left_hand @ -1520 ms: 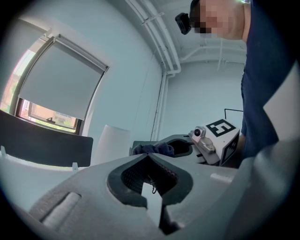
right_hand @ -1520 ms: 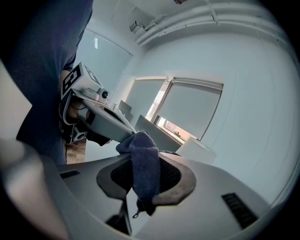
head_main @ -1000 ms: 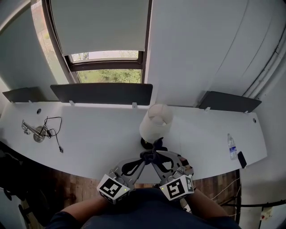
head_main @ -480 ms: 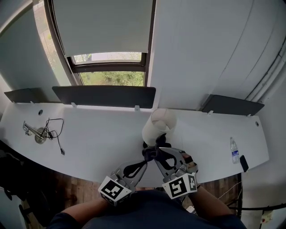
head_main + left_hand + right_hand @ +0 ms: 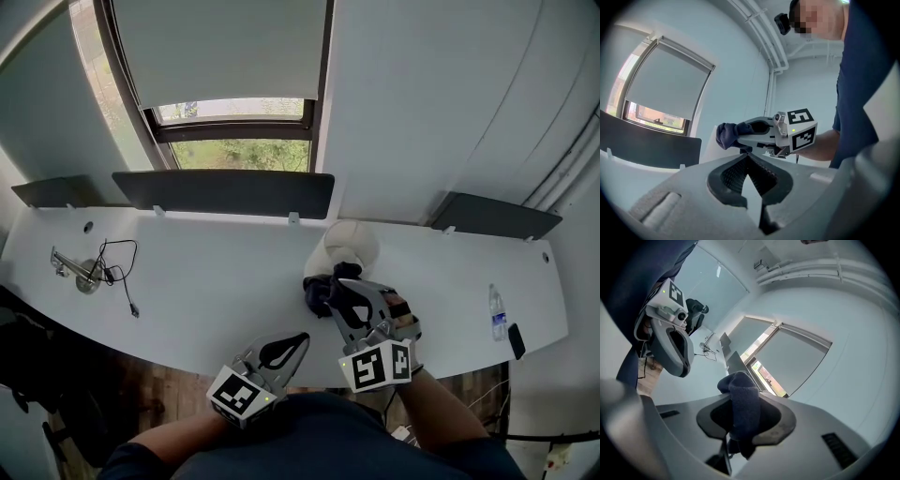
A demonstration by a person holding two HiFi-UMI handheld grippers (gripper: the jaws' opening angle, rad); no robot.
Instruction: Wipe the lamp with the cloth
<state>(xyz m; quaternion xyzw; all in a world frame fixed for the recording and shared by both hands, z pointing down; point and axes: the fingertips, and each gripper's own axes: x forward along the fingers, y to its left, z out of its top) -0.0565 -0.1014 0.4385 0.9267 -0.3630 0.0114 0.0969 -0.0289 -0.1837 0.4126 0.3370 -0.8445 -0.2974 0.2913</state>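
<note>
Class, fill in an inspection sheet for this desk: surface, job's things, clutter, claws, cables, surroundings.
Surface: white desk, curved front edge.
Job's things: white lamp upright mid-desk; dark cloth at its near side, contact unclear.
Clutter: bottle and dark flat item at right; metal fitting at left.
Claws: right claw shut on cloth; left claw shut, empty, over the desk's front edge.
Cables: black cable loose beside the metal fitting.
Surroundings: window, blind partly down; dark panels along the desk's back.
</note>
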